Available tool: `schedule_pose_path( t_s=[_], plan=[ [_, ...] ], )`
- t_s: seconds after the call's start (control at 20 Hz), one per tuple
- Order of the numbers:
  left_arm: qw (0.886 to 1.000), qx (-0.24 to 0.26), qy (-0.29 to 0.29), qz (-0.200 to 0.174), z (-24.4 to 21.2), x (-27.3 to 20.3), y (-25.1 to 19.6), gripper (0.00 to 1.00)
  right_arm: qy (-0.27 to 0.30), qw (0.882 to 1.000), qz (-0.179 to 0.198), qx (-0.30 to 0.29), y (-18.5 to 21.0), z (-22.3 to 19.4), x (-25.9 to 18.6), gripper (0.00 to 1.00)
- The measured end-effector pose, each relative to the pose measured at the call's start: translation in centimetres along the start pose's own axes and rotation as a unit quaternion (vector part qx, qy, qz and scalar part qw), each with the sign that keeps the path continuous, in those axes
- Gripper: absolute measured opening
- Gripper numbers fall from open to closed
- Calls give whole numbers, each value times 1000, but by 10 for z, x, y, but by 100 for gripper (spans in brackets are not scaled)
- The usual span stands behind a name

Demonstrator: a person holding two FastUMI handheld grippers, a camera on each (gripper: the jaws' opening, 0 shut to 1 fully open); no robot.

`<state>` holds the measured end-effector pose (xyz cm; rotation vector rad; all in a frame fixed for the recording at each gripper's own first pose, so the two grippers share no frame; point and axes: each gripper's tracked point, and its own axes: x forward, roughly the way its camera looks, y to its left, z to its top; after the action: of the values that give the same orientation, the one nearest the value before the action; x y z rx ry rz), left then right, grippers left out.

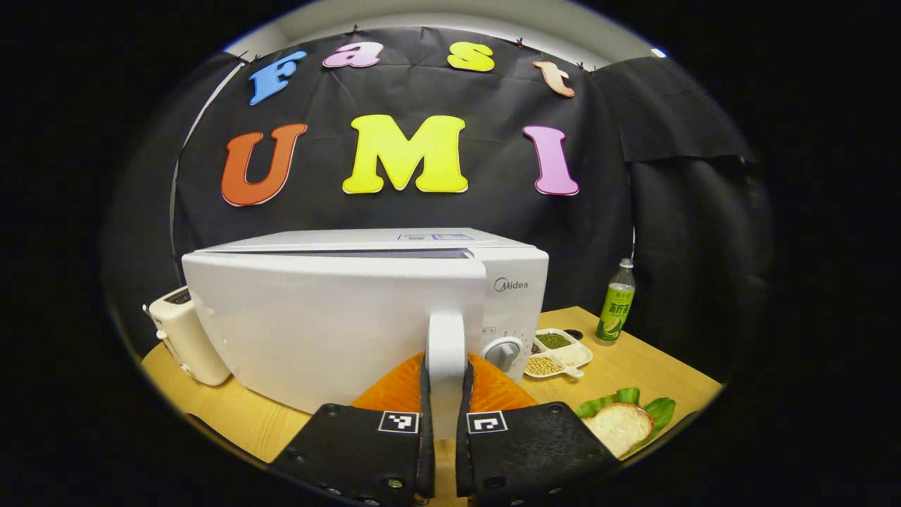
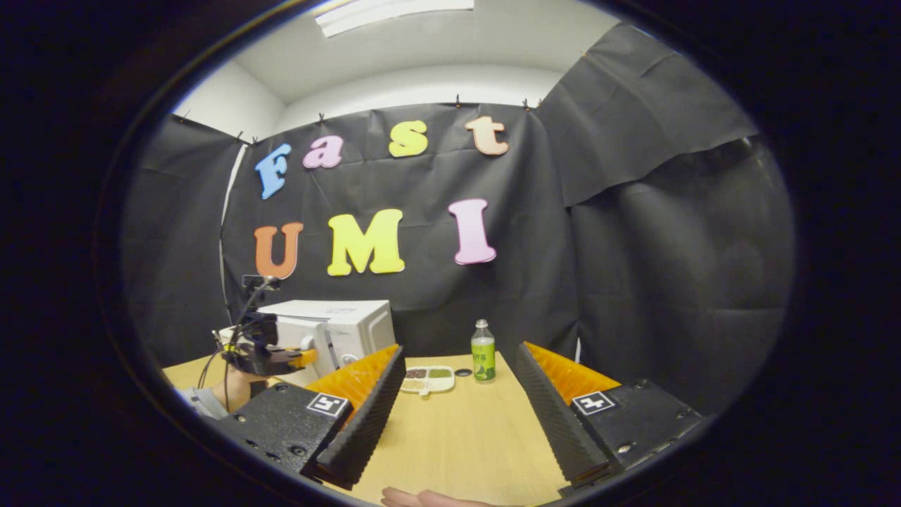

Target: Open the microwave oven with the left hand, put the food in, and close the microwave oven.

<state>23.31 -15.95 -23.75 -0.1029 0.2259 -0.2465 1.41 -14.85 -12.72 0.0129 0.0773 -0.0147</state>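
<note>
Black cloth backs a wooden table [image 1: 633, 359] on which a white microwave oven [image 1: 366, 310] stands, its door [image 1: 331, 324] seen swung slightly ajar. From left to right ahead of the left gripper [image 1: 445, 415]: a white toaster [image 1: 184, 338] just beside the oven; the door handle [image 1: 446, 352], clamped between both fingers; a divided dish of beans [image 1: 556, 352]; a green bottle [image 1: 616, 304]; and, nearest on the right, the food, a slice of bread on green leaves [image 1: 623, 421].

The opening step is judged to be under way. The next move is thought to call for a wider outward pull along the door's arc, with the grip kept on the handle.

The right gripper [image 2: 457, 415] is held spread wide over bare tabletop, grasping nothing, with the left one seen farther off at the oven. The oven's cavity is hidden behind the door, and the bread is cut off at the view's edge.
</note>
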Motion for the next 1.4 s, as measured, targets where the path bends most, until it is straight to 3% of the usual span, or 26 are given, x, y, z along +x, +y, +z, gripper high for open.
schedule_pose_path(
  t_s=[0.05,0.1,0.15,0.2,0.25,0.3,0.35,0.45,0.5,0.55,0.65,0.7,0.75,0.8,0.85,1.15,1.2,1.25,1.3,1.35,1.4],
  plan=[
    [1000,-2,-3,-4,0,-10,2,11,3,1000,1,-1,3,2,-4,100],
    [1000,4,-1,-5,-2,-21,5,10,6,1000,2,-1,7,3,-6,92],
    [1000,12,-5,-6,-3,-32,7,11,9,1000,6,0,12,4,-9,92],
    [1000,16,-6,-8,-4,-42,11,11,11,1000,11,0,18,6,-12,100],
    [1000,13,-6,-12,-7,-51,13,10,12,1000,16,1,24,8,-16,100],
    [1000,5,-6,-17,-9,-61,17,10,13,1000,18,1,28,11,-19,92],
    [1000,-2,-6,-23,-11,-70,19,10,14,1000,19,0,32,13,-22,100],
    [1000,2,-7,-30,-12,-88,26,11,15,1000,23,-1,41,17,-26,100],
    [999,7,-6,-31,-13,-96,30,11,17,1000,25,-2,46,19,-26,92],
    [999,7,-6,-31,-16,-105,36,11,18,999,27,-2,50,19,-27,100],
    [999,-1,-8,-34,-19,-120,44,10,24,999,32,4,61,20,-24,100],
    [999,0,-10,-35,-20,-129,49,11,27,999,37,8,68,20,-23,92],
    [999,3,-11,-36,-21,-136,55,11,31,999,41,10,75,18,-21,92],
    [999,5,-14,-34,-22,-145,61,11,34,998,45,10,81,18,-19,92],
    [999,5,-14,-31,-24,-152,68,10,37,998,48,8,87,16,-17,100],
    [1000,2,-15,0,-33,-193,115,12,48,996,69,-9,128,6,-11,100],
    [1000,-2,-9,13,-35,-200,127,17,48,996,74,-12,134,5,-10,92],
    [999,1,-7,32,-35,-210,140,21,49,996,77,-15,139,5,-9,92],
    [998,12,-3,56,-35,-222,157,37,48,995,80,-17,144,4,-8,100],
    [996,23,-6,85,-32,-236,175,44,50,995,83,-18,148,2,-6,100],
    [994,26,-5,102,-34,-250,185,70,53,995,86,-19,151,0,-2,100]
  ],
)
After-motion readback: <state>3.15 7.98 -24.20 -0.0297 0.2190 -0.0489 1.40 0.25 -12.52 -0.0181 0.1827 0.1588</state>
